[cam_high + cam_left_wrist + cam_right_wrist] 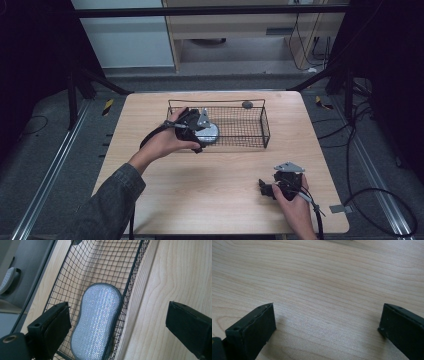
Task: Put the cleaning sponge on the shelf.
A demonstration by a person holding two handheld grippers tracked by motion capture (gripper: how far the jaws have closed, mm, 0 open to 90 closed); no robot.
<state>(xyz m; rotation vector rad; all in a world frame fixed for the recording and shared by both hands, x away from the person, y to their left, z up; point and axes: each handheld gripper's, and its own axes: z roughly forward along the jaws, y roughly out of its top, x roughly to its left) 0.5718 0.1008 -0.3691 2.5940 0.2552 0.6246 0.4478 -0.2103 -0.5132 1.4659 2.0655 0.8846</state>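
My left gripper (117, 325), jaws spread and empty, hangs above the silver scouring pad (96, 322), which lies in the wire basket (140, 262), long axis running away from me. My right gripper (328, 327) rests spread on the bench (324, 277), well apart.

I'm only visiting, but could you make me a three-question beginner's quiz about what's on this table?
1. True or false: the silver scrubbing pad lies inside the wire basket.
2. Which gripper is beside the basket, the left gripper or the right gripper?
3. The small dark round object sits by the basket's: A) near rim B) far rim C) left end

Key
1. True; the pad lies flat on the mesh floor.
2. The left gripper, jaws apart, holding nothing.
3. B
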